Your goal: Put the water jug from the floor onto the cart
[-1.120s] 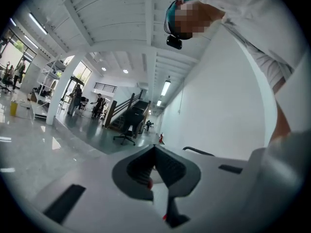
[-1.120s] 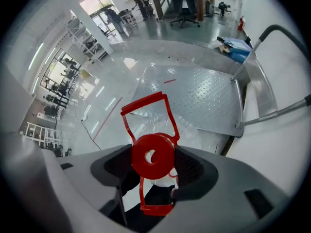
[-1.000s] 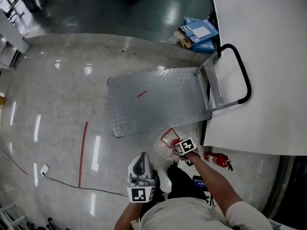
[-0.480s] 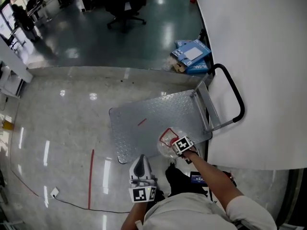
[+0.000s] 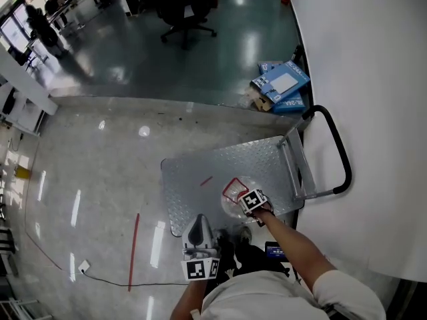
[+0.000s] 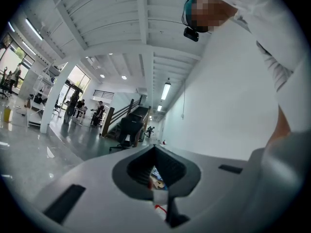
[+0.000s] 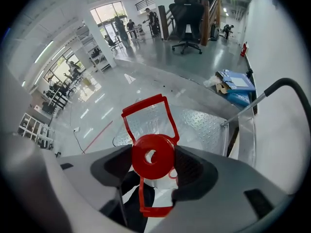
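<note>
Glossy grey floor [image 5: 100, 179], white wall [image 5: 373, 59]

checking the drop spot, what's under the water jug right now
The cart's metal deck lies under the water jug, which the right gripper holds by its red cap. The jug's own body covers its base, so whether it touches the deck cannot be seen.

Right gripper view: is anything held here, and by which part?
Yes: the right tongs grip the jug by its red cap, one jaw on either side. The left tongs are shut on nothing.
</note>
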Action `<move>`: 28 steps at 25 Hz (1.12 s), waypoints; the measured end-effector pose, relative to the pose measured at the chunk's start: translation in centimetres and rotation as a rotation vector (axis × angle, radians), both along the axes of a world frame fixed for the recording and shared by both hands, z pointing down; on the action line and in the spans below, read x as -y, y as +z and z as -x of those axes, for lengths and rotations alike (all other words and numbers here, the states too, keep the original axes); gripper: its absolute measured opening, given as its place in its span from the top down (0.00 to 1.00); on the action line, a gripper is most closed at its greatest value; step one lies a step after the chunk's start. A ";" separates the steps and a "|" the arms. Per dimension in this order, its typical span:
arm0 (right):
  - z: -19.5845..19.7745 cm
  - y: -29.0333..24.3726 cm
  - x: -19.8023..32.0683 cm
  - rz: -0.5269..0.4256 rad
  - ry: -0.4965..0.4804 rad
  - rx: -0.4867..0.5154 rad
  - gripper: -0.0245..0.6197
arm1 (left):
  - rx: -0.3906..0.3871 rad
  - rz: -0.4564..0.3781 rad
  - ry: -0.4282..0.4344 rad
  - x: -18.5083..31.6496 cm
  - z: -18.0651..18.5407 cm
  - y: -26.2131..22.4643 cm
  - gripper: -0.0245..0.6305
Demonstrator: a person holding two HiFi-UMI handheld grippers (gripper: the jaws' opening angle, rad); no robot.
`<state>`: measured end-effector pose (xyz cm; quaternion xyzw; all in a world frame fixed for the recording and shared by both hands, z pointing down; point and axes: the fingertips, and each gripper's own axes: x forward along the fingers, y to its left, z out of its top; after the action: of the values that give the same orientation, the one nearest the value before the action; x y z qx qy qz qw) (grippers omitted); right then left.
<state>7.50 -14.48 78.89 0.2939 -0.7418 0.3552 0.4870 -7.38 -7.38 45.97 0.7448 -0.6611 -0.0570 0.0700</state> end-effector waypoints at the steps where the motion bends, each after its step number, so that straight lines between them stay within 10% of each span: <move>1: -0.1 0.3 0.6 0.000 -0.001 -0.013 0.53 | 0.005 0.000 0.008 0.7 0.1 0.0 0.96; 28: 1.0 5.4 4.9 0.081 0.059 -0.035 0.53 | 0.009 0.086 0.047 10.4 1.5 4.8 0.96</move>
<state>6.51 -19.35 84.34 0.3018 -0.7093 0.3936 0.5008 -8.91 -17.81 50.76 0.7566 -0.6458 -0.0236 0.1002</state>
